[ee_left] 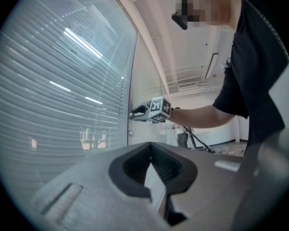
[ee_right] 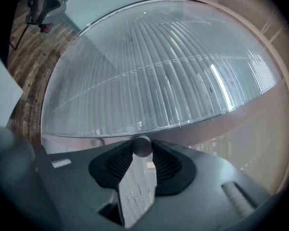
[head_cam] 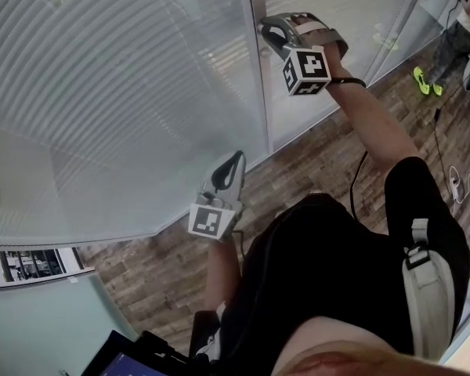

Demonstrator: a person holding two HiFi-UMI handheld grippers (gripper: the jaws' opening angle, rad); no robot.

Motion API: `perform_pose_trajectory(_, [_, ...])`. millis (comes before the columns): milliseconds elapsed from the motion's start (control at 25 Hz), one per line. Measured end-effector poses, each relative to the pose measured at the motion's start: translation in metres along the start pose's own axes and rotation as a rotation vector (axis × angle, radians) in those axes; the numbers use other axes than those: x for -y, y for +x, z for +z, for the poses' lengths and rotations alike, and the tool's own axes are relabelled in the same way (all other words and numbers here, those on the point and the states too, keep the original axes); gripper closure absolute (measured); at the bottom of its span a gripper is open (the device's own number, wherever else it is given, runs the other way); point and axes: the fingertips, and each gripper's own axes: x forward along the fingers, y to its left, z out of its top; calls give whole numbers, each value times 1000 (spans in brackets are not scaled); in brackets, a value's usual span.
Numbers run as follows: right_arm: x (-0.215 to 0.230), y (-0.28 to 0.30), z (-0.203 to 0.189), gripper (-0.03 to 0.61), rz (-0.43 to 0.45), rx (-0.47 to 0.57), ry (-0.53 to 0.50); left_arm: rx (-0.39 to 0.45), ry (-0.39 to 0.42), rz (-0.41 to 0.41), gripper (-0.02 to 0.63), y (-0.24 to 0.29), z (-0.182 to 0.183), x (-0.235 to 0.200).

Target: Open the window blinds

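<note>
- Grey knob (ee_right: 142,145) on the frame (ee_right: 260,109), beside the slatted blinds (ee_right: 159,76), is pinched in your right gripper (ee_right: 142,151); its axis runs along the jaws.
- Lower and well apart, your left gripper (ee_left: 151,148) is pressed together, empty.

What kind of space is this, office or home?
Most likely an office or lab, not a home: a long glass wall covered by slatted blinds, a wood-plank floor, and cables and equipment lying along the floor's far side.
</note>
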Motion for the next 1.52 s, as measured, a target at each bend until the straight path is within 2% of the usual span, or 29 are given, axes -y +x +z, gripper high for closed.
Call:
perform_pose_trajectory(160, [5,-6,1,454,-9,8,59,-8,-3,6,612,-3,1,2])
perform_pose_trajectory(320, [8,-8,0,454,-22,8,126,-12,5,-23,612,1,0,11])
perform_pose_trajectory(440, [9,-8,1,454,-20,23,210,-14,0,-29,612,1,-2,13])
perform_pose_trajectory(840, [15,-8,1,454,8,91,605,-20,-1,-45,612,1,-2,14])
perform_pose_trajectory(1080, [16,-5,-3,454,20,176,950,-31,-8,-62,613,5,-6,20])
perform_pose_trajectory(1280, [17,-4,-5,456,22,213,1124,-30,-11,-72,612,7,-5,24])
perform_pose_trajectory(1520, [16,0,-9,456,61,275,1382,-40,-2,-74,612,9,-6,25])
